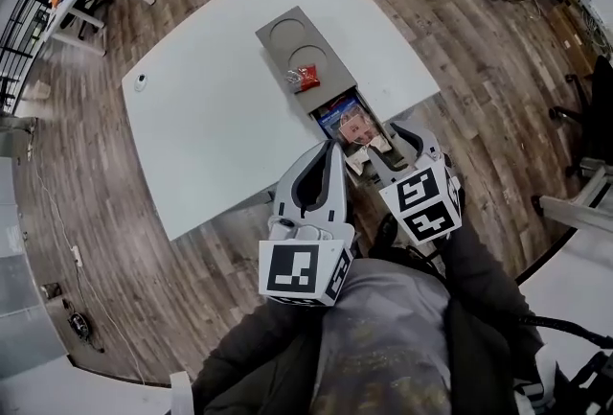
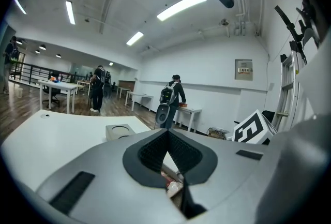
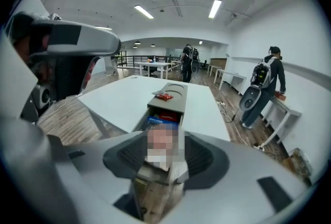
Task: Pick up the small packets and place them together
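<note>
While the right gripper (image 1: 375, 147) hangs over the long grey tray (image 1: 330, 70), its jaws clamp a pale small packet (image 3: 164, 165); the left gripper (image 1: 330, 150) alongside has jaws together; a red packet (image 1: 303, 76) lies on the tray, on the white worktop (image 1: 220, 116).

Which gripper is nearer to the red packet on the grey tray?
Left. In the head view the left gripper is below the red packet; the right gripper is farther, lower right, gripping another packet.

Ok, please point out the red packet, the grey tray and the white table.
red packet (image 1: 304, 76): head view, its middle.
grey tray (image 1: 287, 29): head view, the bare far round recess.
white table (image 1: 211, 126): head view, bare top.
</note>
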A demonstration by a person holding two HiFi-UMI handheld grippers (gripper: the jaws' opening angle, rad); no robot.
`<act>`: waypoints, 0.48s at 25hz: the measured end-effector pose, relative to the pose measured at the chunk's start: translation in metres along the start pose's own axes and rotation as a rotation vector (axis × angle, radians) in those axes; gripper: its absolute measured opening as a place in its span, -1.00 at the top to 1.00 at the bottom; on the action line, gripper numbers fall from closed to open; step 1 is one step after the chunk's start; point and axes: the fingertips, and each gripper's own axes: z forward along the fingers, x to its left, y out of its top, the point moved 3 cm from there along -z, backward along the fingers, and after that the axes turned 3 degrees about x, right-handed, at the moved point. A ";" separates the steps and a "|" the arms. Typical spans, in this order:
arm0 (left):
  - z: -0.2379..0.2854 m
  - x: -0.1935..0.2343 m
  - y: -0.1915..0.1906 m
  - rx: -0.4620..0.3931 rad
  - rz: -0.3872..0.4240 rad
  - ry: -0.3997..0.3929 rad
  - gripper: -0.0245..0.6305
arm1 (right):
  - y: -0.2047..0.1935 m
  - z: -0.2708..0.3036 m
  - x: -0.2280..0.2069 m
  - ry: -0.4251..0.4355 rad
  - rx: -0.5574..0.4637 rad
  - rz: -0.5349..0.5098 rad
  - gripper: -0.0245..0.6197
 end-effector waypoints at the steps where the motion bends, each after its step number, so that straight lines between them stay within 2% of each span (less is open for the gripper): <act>1: 0.000 -0.005 -0.001 -0.001 0.001 -0.004 0.92 | -0.004 -0.002 0.001 0.008 0.005 -0.004 0.27; 6: -0.002 -0.005 0.002 -0.009 0.007 0.012 0.92 | -0.004 0.002 0.010 0.051 0.019 -0.040 0.27; 12: 0.003 0.029 -0.005 0.011 -0.008 0.063 0.92 | -0.007 0.043 0.027 0.110 0.102 -0.078 0.27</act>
